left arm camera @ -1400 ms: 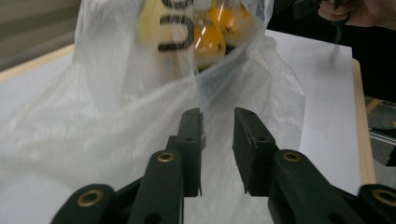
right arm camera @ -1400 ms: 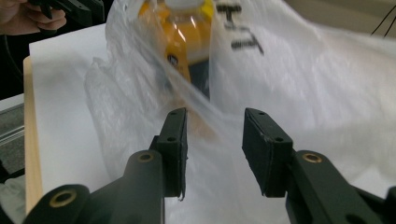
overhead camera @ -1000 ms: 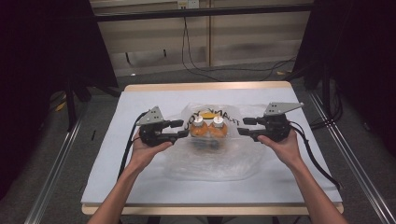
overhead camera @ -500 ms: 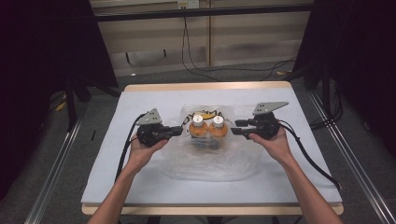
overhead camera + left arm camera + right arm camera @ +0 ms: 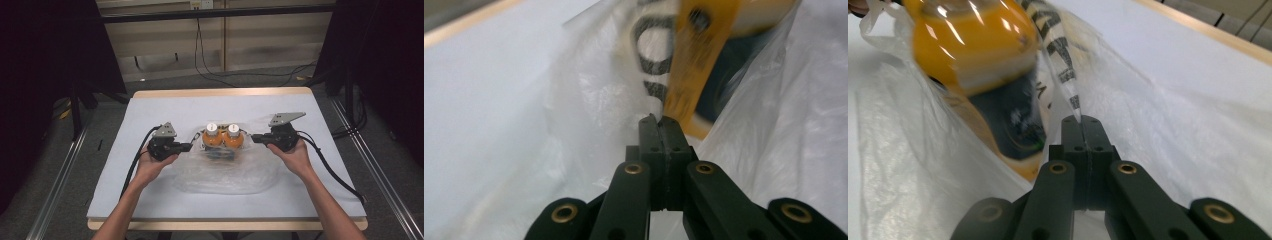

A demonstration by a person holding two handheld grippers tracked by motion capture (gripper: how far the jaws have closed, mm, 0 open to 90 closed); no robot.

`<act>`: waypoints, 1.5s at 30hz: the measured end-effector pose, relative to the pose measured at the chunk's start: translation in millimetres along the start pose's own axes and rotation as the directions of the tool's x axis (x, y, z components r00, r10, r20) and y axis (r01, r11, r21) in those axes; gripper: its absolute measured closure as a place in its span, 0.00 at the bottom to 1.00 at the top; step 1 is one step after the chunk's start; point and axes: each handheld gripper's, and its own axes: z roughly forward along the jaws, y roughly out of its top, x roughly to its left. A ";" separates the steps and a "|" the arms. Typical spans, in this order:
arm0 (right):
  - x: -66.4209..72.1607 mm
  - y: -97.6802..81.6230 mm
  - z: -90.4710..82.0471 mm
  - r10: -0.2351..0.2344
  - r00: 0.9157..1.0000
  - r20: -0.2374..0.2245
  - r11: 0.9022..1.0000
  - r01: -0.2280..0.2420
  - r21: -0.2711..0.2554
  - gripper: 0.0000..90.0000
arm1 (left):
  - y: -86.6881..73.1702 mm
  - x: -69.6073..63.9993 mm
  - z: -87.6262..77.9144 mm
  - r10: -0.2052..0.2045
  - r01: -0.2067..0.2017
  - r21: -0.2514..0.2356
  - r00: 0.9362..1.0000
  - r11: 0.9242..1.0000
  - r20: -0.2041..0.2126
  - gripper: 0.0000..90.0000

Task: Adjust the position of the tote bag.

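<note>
A clear plastic bag (image 5: 225,170) holding two orange bottles (image 5: 222,137) is lying mid-table; the left gripper (image 5: 188,146) and right gripper (image 5: 254,138) are each pinching thin film at opposite edges; the film is likely soft, slippery and tear-prone under the bottles' weight, so gripping bunched folds seems safest.

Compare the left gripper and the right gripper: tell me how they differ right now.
The left gripper reaches the clear plastic bag from the left of the two orange bottles, the right gripper from their right. The left gripper's grey plate sits lower and nearer the person than the right gripper's. Both have just closed their jaws, and each pinches a fold of the bag's film.
</note>
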 end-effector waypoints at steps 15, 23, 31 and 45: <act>-7.8 -35.2 34.2 0.010 0.999 0.031 0.985 -0.015 0.174 1.00 | -21.5 3.8 31.4 -0.009 0.003 0.138 0.999 0.990 0.039 1.00; -13.2 -42.8 38.3 0.016 0.999 0.043 0.984 -0.024 0.177 1.00 | -25.0 5.4 30.5 -0.022 0.018 0.131 0.999 0.991 0.030 0.99; -12.6 -39.7 31.9 0.025 0.999 0.027 0.990 -0.029 0.139 0.84 | -25.1 6.2 20.9 -0.036 0.033 0.078 0.999 0.996 0.036 0.78; -7.9 -14.8 -6.4 0.021 1.000 0.004 1.000 -0.021 -0.024 0.72 | 14.5 -12.6 -1.4 0.029 -0.025 -0.065 0.998 0.998 0.063 0.77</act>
